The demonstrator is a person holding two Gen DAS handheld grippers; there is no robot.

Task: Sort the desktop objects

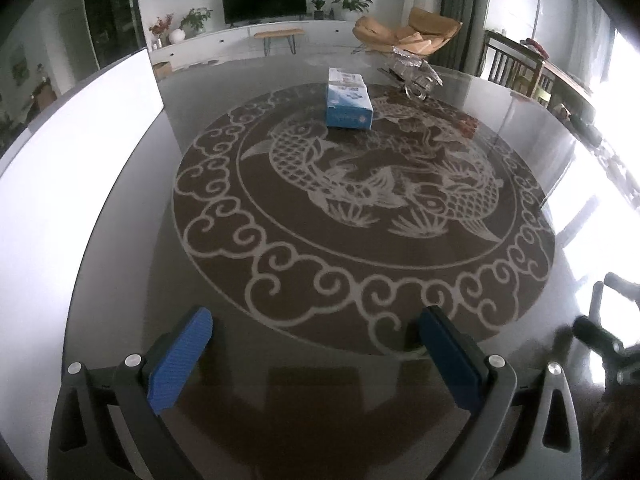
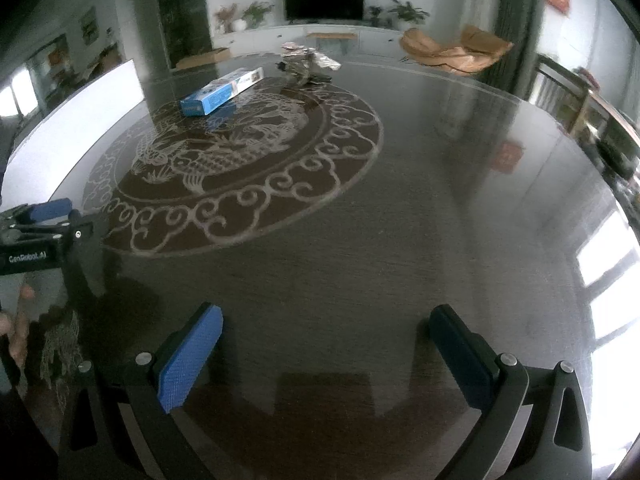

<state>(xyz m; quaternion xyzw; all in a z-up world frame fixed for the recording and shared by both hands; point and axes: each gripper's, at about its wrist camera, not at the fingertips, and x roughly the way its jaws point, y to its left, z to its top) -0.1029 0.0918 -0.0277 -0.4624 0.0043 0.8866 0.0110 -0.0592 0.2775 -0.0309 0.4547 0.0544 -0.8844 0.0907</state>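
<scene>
A blue and white box (image 1: 349,100) lies flat on the round glass table (image 1: 320,292), far ahead over the fish pattern. Behind it to the right sits a crinkled silvery object (image 1: 414,74). My left gripper (image 1: 314,322) is open near the table's front edge, nothing between its blue pads. In the right wrist view the same box (image 2: 222,91) lies at the far left and the silvery object (image 2: 306,65) beyond it. My right gripper (image 2: 326,320) is open and empty over bare glass. The left gripper (image 2: 44,232) shows at that view's left edge.
A white board (image 1: 80,184) stands along the table's left side. A round fish-and-cloud pattern (image 1: 360,216) lies under the glass. Part of the right gripper (image 1: 604,332) shows at the right edge. Fingers of a hand (image 2: 18,324) appear at the left. Chairs and a TV cabinet stand beyond the table.
</scene>
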